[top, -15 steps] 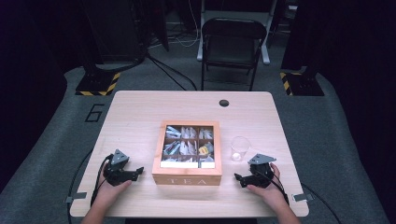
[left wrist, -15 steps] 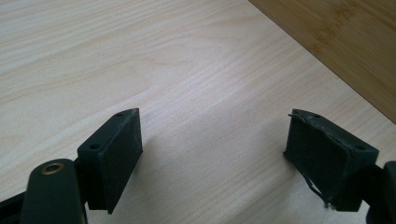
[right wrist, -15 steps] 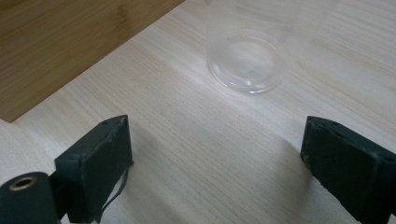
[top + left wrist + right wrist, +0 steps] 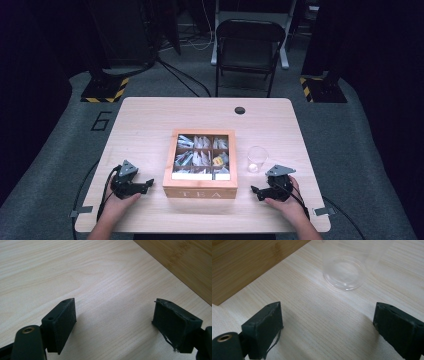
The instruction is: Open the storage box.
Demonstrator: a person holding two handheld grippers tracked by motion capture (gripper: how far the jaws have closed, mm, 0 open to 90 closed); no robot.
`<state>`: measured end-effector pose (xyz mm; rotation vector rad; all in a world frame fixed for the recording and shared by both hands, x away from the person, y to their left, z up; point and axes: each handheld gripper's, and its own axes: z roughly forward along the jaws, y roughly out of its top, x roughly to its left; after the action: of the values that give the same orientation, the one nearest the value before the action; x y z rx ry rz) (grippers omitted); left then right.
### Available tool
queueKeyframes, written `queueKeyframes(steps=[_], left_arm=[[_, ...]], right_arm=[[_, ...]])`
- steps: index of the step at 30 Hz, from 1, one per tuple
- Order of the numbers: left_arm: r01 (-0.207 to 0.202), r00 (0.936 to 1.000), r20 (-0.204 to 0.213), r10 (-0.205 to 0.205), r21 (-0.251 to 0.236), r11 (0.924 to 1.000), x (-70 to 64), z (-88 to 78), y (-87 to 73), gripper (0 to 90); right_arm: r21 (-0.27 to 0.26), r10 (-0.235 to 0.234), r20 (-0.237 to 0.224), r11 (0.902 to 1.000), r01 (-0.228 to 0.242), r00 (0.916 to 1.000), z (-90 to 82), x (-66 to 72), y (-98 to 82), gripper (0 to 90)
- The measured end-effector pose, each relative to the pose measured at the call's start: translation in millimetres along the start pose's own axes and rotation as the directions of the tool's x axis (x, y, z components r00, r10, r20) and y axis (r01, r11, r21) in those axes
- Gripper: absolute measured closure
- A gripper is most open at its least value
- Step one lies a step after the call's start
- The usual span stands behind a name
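Note:
A wooden tea box marked TEA stands mid-table, its compartments holding several tea bags. Just right of it is a clear plastic cup, also close ahead in the right gripper view. My left gripper rests on the table left of the box, jaws wide apart over bare wood, the box's side at the upper right. My right gripper rests right of the box, open with nothing between its fingers; the box's wall lies at the upper left.
The light wooden table has a dark round hole near its far edge. A black folding chair stands behind the table. Cables trail off the near corners onto the grey floor.

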<state>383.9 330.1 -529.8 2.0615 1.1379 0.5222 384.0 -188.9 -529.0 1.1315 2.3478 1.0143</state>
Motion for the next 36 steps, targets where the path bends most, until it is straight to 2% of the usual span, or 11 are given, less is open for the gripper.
queueKeyframes(steps=[9,14,18,21,24,28,31,36], left_arm=[[-0.004,1.0000,0.002,0.004,0.003,1.0000,0.3,-0.4,0.0,18.9],[0.008,1.0000,0.006,-0.008,-0.001,1.0000,-0.5,-0.8,-0.1,20.3],[0.013,0.9999,0.003,-0.013,-0.007,0.9999,-0.7,-1.7,-0.5,23.8],[0.029,0.9996,0.003,-0.029,-0.020,0.9994,-0.1,-2.0,-0.8,25.9],[0.046,0.9986,0.028,-0.045,-0.012,0.9989,0.0,-4.6,-0.7,28.1],[0.043,0.9982,0.042,-0.043,-0.018,0.9989,-3.3,-10.2,0.1,30.0],[0.055,0.9962,0.068,-0.054,-0.022,0.9982,-6.5,-15.7,1.3,31.5],[0.038,0.9962,0.078,-0.037,-0.011,0.9992,-13.1,-21.2,4.0,34.4]], right_arm=[[-0.001,-0.003,-0.002,1.0000,0.003,1.0000,-0.4,-0.1,-0.2,8.8],[-0.016,0.012,0.004,0.9998,-0.012,0.9999,-2.8,-0.7,-2.0,14.4],[-0.014,0.021,0.008,0.9997,-0.021,0.9997,-3.3,-0.1,-2.1,15.4],[-0.019,0.000,-0.005,0.9998,0.000,1.0000,-4.6,-1.8,-1.6,24.5],[-0.008,0.004,-0.005,1.0000,-0.004,1.0000,-8.8,-1.5,-0.8,35.4],[-0.018,0.012,0.002,0.9998,-0.012,0.9999,-13.6,-0.7,1.9,35.6],[-0.042,0.033,0.001,0.9986,-0.033,0.9994,-18.7,2.3,5.4,36.5],[-0.062,0.050,-0.027,0.9967,-0.052,0.9984,-25.8,4.9,9.7,37.5]])
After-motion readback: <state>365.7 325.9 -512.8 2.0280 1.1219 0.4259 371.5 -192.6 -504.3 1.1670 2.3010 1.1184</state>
